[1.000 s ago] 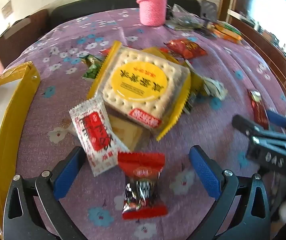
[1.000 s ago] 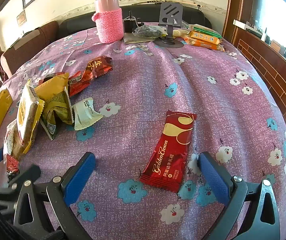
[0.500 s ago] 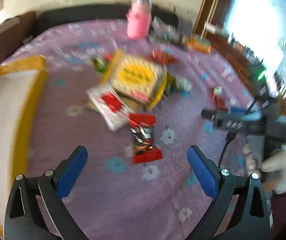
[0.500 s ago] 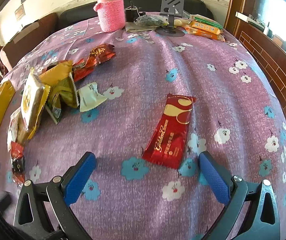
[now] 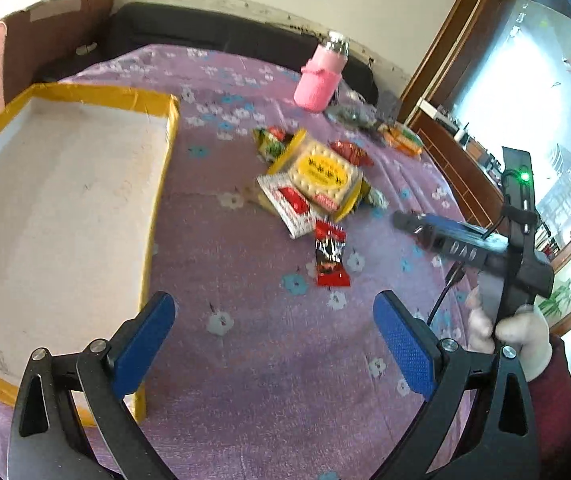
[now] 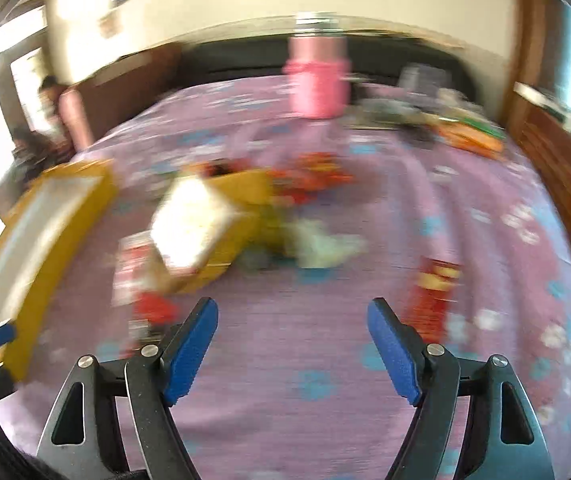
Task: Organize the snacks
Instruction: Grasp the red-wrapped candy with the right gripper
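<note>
Snack packets, topped by a square yellow-and-cream cracker pack [image 5: 322, 173], lie heaped mid-desk on the purple flowered cloth [image 5: 245, 360], with a red-and-black candy wrapper [image 5: 330, 254] just beside them. A yellow-rimmed white tray [image 5: 159, 196] sits well apart. Left hand-held gripper [image 5: 273, 344] and right hand-held gripper [image 6: 292, 354] both gape empty; the right view is blurred, apparently showing a red bar packet [image 6: 433, 296].

Left tongs [image 5: 273, 338]: black skeletal frame, triangular cut-outs, silver screw heads, blue pads [image 5: 403, 348] with dotted texture. Right tongs [image 6: 292, 354]: same build, black arms, silver screws, blue pads [image 6: 191, 354]. Right unit body seen from left view: black housing, white embossed lettering, green indicator light, black cable. Right hand [image 5: 521, 340]: white glove, dark red sleeve.
</note>
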`<state>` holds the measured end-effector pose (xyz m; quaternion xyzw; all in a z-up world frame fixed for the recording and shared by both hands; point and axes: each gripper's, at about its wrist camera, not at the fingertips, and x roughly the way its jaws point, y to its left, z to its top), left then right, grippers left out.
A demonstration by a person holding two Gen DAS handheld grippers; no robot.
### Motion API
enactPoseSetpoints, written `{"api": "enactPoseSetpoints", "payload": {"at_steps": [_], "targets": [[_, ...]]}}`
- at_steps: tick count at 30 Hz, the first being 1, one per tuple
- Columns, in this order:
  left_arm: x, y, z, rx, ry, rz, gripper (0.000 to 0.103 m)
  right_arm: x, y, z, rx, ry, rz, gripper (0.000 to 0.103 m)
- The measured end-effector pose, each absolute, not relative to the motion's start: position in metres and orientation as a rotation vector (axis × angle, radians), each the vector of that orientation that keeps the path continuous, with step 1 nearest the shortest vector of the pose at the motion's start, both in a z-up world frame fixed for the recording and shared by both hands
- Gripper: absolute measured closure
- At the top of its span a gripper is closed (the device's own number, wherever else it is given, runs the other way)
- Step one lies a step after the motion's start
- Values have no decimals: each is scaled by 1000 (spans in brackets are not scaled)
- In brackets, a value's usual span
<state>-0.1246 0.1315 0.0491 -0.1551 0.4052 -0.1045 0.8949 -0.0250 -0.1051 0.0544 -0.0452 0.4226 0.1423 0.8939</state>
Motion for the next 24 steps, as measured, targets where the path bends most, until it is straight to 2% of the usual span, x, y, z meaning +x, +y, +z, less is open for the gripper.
{"api": "enactPoseSetpoints", "payload": {"at_steps": [6,8,10,12,22,23,24], "targets": [[-134,139,51,-324,780,-211,3,-33,-48,34,-114,949,434,36],[-132,144,55,-337,780,-214,3,-32,-37,24,-122,972,440,47],[-130,144,58,-346,783,-223,3,-31,-32,16,-102,1000,450,65],[-126,140,61,-341,786,-240,3,-29,-33,14,-93,985,443,75],[-73,94,56,-305,844,-303,5,-21,-89,16,64,937,379,76],[-65,90,53,-301,846,-298,11,-18,-97,13,91,934,371,76],[-55,88,49,-301,860,-295,22,-16,-101,10,116,935,375,76]]}}
